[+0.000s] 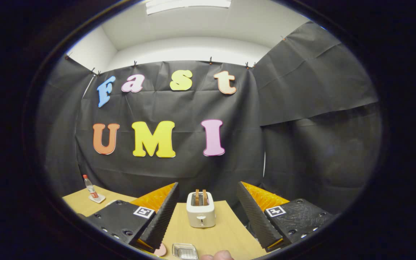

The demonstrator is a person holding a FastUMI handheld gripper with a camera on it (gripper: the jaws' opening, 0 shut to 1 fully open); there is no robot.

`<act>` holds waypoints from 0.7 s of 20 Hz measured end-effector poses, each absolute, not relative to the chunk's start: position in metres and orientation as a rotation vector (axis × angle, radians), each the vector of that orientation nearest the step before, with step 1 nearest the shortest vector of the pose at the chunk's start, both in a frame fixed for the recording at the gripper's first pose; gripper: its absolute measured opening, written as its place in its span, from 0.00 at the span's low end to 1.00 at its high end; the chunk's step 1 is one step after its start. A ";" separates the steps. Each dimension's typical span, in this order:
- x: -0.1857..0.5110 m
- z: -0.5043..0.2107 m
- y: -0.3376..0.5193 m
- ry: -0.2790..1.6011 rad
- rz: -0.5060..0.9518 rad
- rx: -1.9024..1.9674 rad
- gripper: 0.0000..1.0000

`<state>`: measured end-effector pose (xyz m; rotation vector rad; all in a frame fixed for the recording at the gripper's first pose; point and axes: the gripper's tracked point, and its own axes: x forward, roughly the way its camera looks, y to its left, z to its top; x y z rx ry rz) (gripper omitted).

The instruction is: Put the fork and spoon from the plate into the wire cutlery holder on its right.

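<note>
- A person's fingertip shows nearest, beside a small metal tray on the wooden counter.
- The gripper fingers are spread wide, holding nothing.
- A white toaster stands between them, further off.
- A bottle stands far left.

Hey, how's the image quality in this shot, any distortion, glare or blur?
Gripper view: strong fisheye bending curves the table edges; the ceiling light is blown out; toaster sharp between the open gripper fingers; the small metal tray glints, softer near the rim.
</note>
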<state>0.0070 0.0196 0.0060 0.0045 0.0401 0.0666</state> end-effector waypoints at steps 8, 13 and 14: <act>0.007 0.007 0.029 0.059 0.110 -0.045 0.96; 0.008 0.006 0.032 0.060 0.136 -0.052 0.96; 0.007 0.002 0.035 0.062 0.147 -0.056 0.96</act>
